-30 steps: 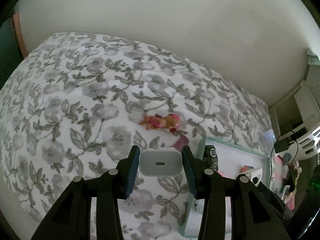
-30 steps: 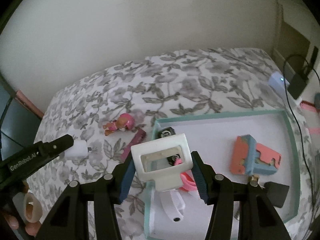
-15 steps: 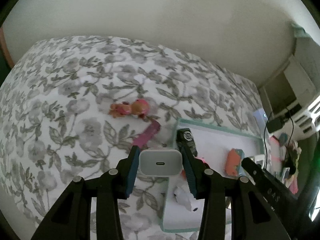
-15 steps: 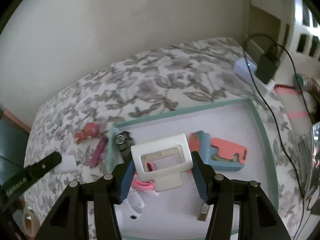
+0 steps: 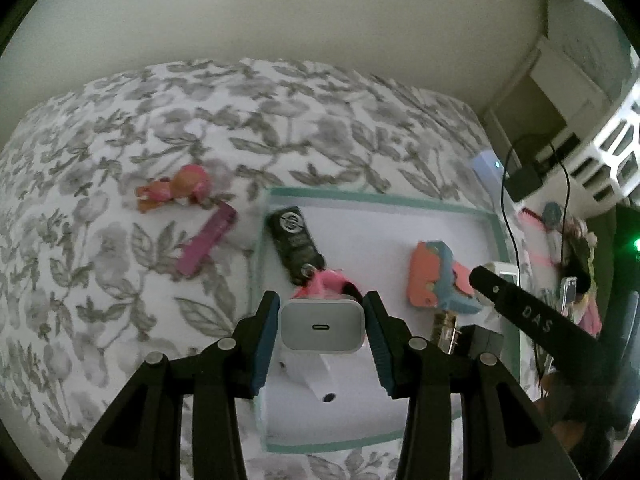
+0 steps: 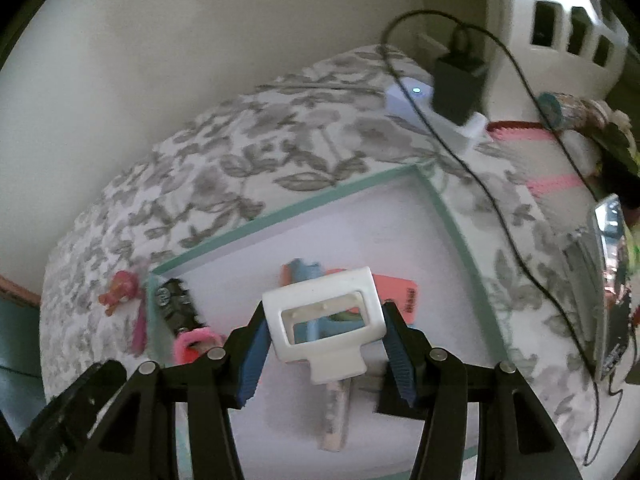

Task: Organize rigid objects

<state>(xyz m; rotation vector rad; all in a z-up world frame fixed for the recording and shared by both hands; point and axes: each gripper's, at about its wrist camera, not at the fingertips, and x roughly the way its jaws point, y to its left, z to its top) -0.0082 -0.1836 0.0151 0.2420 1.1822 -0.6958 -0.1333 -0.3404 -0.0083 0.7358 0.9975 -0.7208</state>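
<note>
My left gripper (image 5: 322, 326) is shut on a white USB charger block (image 5: 322, 327), held above the near left part of a white tray with a teal rim (image 5: 376, 198). My right gripper (image 6: 322, 330) is shut on a white plastic frame-shaped holder (image 6: 322, 318), held over the same tray (image 6: 288, 210). Inside the tray lie a black key fob (image 5: 294, 240) with a pink loop (image 5: 324, 282), an orange and blue toy (image 5: 436, 282) and a small white object (image 5: 314, 380). On the floral cloth left of the tray lie a pink toy figure (image 5: 176, 190) and a magenta stick (image 5: 206, 244).
A black adapter with a cable (image 6: 458, 84) sits on a white power strip (image 6: 408, 98) beyond the tray's far right corner. A white lattice basket (image 6: 560, 20) and a laptop edge (image 6: 608, 280) stand to the right. A plain wall rises behind the table.
Both grippers have moved to the right over the tray, each keeping its object. The tray and its contents now fill the centre of both views.
</note>
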